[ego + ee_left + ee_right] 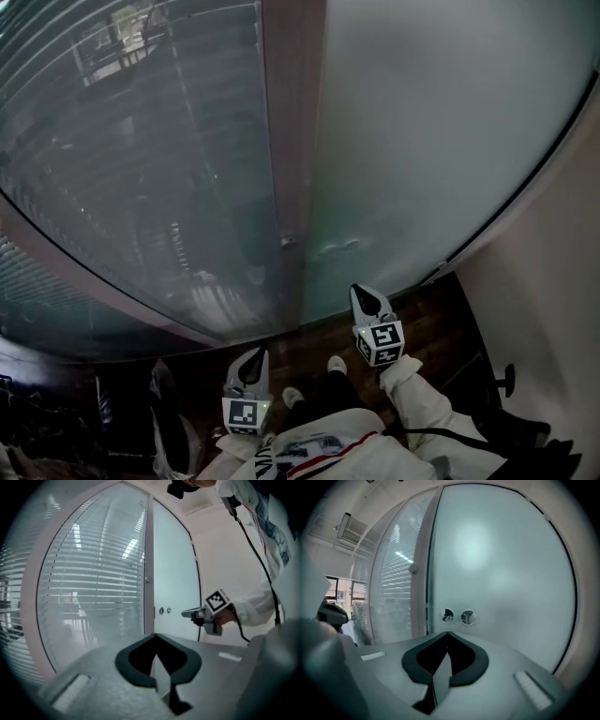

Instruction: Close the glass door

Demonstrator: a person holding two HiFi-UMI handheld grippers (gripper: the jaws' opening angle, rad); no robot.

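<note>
The one frosted white glass door [441,141] fills the upper right of the head view and looks nearly flush with the single pale frame post [292,122]. There are two grey grippers, both empty with jaws pressed together. The right gripper [367,296] points toward the door's two round metal fittings [468,617], probably so its closed tip can push. The left gripper [256,357] waits at lower left.

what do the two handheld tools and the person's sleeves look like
The left tool and right tool are pale grey wedges with dark pads lining the jaws. Each carries a white cube with black square markers. The person wears white sleeves; a thin black cable hangs beside the right one.
</note>
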